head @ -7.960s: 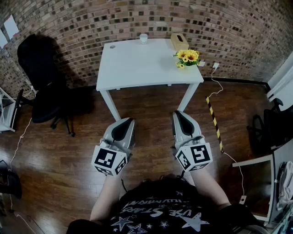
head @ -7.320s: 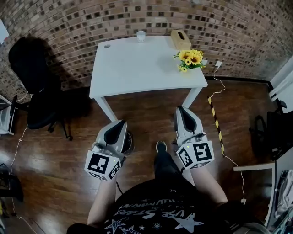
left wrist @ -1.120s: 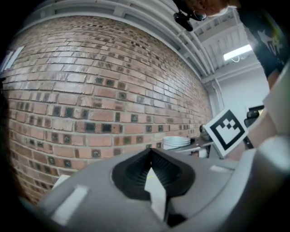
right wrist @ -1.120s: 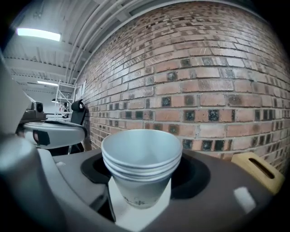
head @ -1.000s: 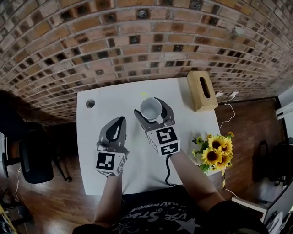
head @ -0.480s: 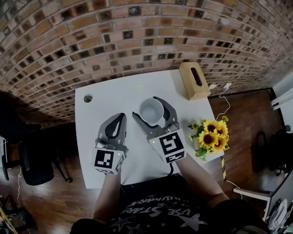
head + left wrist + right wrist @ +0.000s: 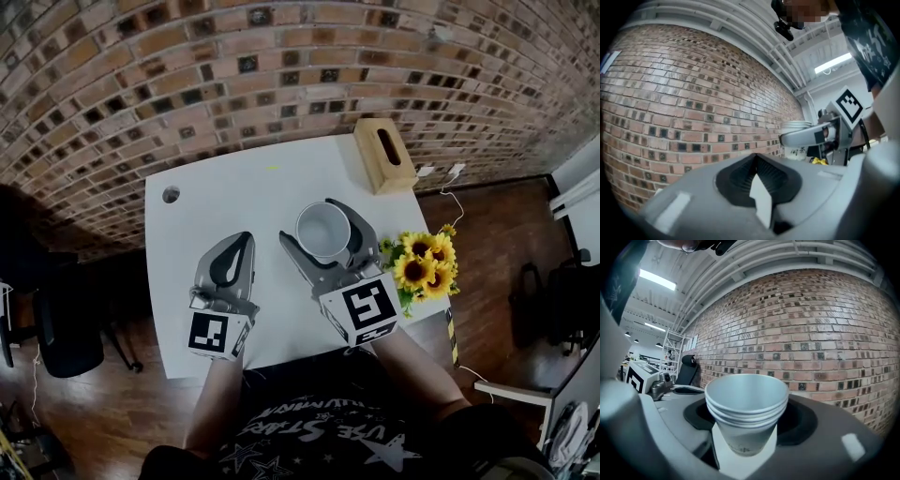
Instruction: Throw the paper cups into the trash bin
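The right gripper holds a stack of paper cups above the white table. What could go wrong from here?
1. The paper cups are nested, and the right gripper likely presses only the outermost; tilting may let the inner ones slide out.
2. The sunflowers stand close beside that gripper; a swing that way could knock them over.
3. No trash bin shows in any view, so the carry starts blind.

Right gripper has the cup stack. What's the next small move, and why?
Probably keep the right gripper closed and draw the stacked paper cups back from the white table, turning to find the trash bin. The jaws clamp the stack upright, and no bin shows in any view, so letting go here would likely miss it.
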Demonstrator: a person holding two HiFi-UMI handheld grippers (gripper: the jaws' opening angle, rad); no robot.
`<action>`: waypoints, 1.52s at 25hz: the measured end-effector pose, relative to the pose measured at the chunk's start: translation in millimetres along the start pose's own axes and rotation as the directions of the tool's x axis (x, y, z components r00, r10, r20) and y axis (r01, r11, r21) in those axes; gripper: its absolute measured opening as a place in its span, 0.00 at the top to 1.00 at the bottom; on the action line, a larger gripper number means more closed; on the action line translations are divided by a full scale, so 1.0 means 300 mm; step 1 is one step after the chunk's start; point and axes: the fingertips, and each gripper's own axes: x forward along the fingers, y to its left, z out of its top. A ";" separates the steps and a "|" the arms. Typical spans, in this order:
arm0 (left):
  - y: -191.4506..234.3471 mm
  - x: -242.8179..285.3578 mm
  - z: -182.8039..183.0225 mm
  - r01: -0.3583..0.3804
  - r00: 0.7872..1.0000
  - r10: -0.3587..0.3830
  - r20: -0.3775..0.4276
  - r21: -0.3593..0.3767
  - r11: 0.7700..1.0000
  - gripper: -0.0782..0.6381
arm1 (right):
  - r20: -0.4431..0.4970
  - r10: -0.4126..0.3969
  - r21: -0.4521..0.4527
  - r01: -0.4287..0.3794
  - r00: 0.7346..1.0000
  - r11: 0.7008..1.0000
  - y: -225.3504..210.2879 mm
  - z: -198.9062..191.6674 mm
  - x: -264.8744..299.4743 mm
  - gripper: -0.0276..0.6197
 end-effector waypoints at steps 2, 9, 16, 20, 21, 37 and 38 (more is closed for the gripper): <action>-0.010 -0.012 0.016 -0.026 1.000 0.026 0.001 0.012 1.000 0.89 | 0.018 0.031 0.002 -0.031 0.999 1.000 0.009 0.015 -0.026 0.42; -0.069 -0.083 0.022 -0.153 0.987 0.155 -0.029 0.062 0.986 0.89 | 0.055 0.174 0.013 -0.175 0.983 0.985 0.037 0.024 -0.105 0.42; -0.215 -0.153 0.091 -0.300 0.953 0.303 -0.016 0.100 0.949 0.89 | 0.108 0.339 0.012 -0.342 0.935 0.940 0.056 0.073 -0.206 0.42; -0.283 -0.266 0.106 -0.425 0.903 0.430 -0.014 0.134 0.895 0.89 | 0.138 0.468 0.026 -0.475 0.873 0.879 0.127 0.085 -0.271 0.42; -0.298 -0.303 0.102 -0.456 0.887 0.462 -0.015 0.140 0.879 0.89 | 0.144 0.499 0.028 -0.508 0.855 0.861 0.151 0.083 -0.287 0.42; -0.480 -1.088 0.100 -0.883 0.438 0.899 -0.008 0.186 0.432 0.89 | 0.124 0.908 0.011 -0.916 0.399 0.401 0.818 0.022 -0.580 0.42; -0.485 -1.133 0.098 -0.895 0.412 0.911 -0.001 0.187 0.405 0.89 | 0.113 0.923 0.007 -0.929 0.368 0.370 0.864 0.015 -0.598 0.42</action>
